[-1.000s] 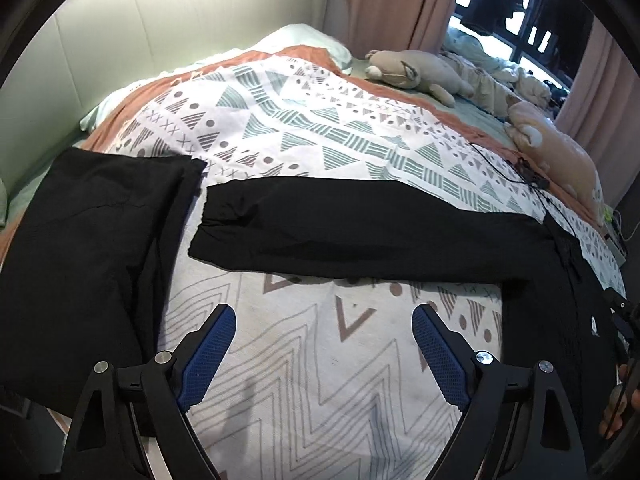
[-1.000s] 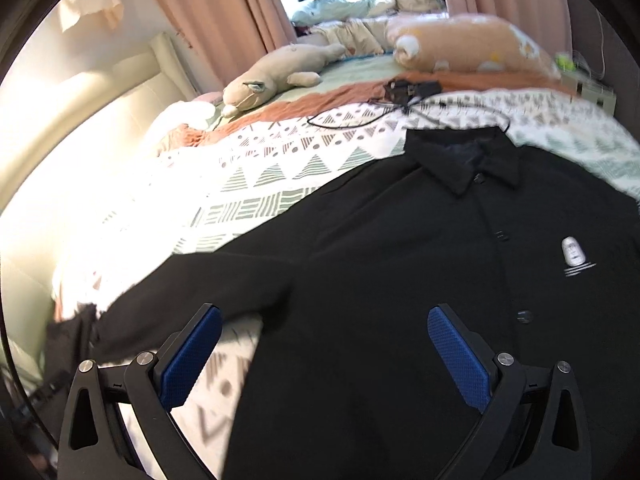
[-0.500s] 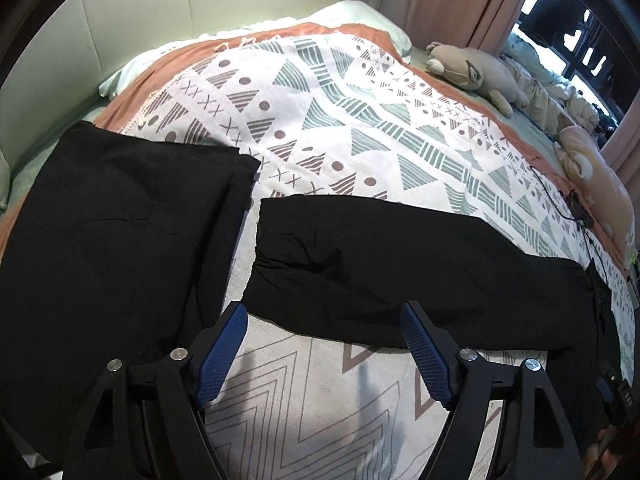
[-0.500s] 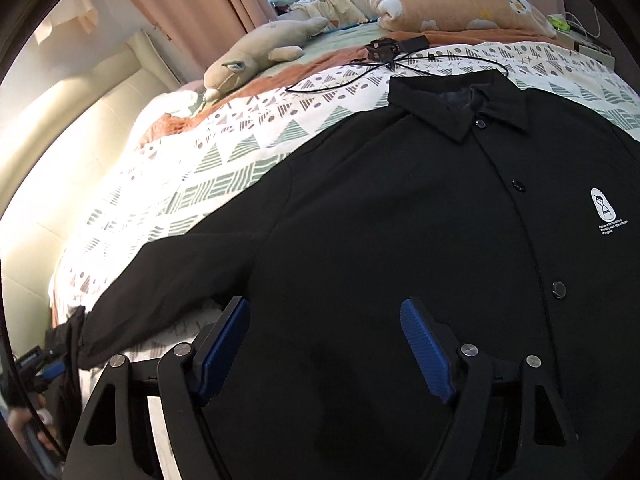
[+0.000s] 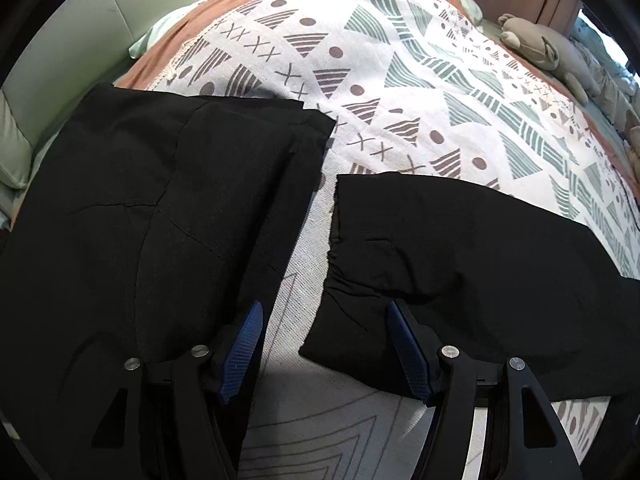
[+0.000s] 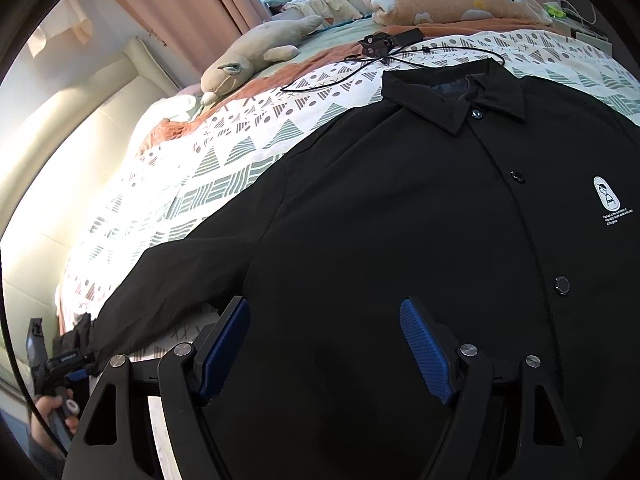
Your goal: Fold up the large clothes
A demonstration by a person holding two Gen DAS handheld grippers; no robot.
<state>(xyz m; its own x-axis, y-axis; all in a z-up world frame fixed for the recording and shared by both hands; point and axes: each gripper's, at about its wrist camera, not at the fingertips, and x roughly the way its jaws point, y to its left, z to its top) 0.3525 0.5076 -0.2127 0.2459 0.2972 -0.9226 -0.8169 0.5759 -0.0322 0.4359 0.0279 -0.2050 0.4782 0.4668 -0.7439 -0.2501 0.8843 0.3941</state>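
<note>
Since a second ago, closer in and lower over the cuff (image 5: 360,264) with the left tool (image 5: 326,354), jaws just been narrowing, still open, cuff edge between the pads but not pinched. Right tool (image 6: 326,352) also lower over the jacket (image 6: 400,220), jaws narrowed from wide, now parted with black cloth beneath and nothing gripped. Jacket flat, front up, buttoned, on the bed (image 5: 400,92), collar (image 6: 452,100) toward the far pillows. Sleeve (image 5: 480,252) stretched straight out sideways, long axis running from the cuff under the left tool rightward to the body. Left hand clearly the nearer to the cuff; right over the body near the armpit. Likely next: pinch the cuff and carry it along that axis across the chest. Just left of the cuff, apart from it, a folded black garment (image 5: 152,220). Farther off, a cable (image 6: 360,72), a plush toy (image 6: 256,56). No containers in view.
</note>
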